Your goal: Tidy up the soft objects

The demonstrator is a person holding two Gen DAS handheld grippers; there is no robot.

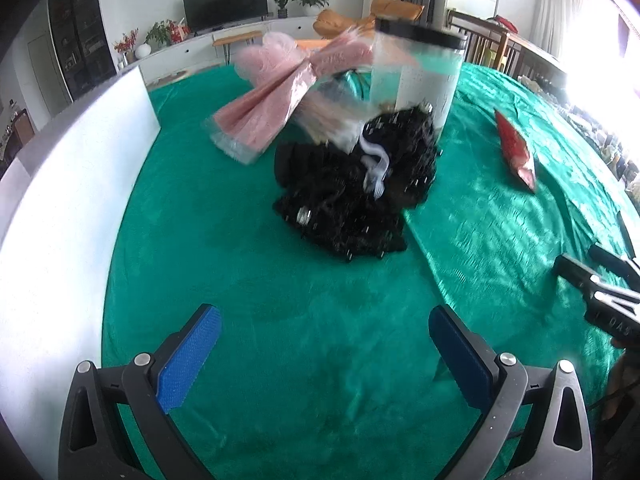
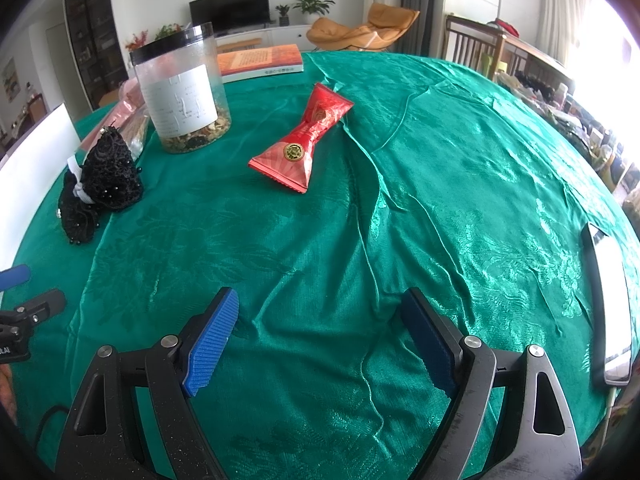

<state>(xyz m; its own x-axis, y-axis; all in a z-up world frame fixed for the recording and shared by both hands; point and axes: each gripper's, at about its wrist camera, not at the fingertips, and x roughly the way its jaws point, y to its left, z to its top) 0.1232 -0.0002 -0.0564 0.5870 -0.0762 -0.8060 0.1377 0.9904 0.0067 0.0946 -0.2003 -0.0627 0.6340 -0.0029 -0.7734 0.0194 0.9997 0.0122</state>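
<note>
Both tools hang spread and empty over the green-clothed counter (image 2: 440, 200), the left tool (image 1: 324, 344) facing the black beaded lace bundle (image 1: 352, 184) straight ahead, nearer it than the right tool (image 2: 320, 336), from which it lies far left.

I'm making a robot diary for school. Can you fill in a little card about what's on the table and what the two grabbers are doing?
Surface: shiny green tablecloth
Soft things: black beaded lace bundle with a white tie; pink pleated fabric piece in clear wrap
Other things: clear plastic jar with black lid, dried bits at its bottom; red foil packet; orange book
Left gripper: open, empty, facing the black bundle
Right gripper: open, empty, above the cloth
</note>
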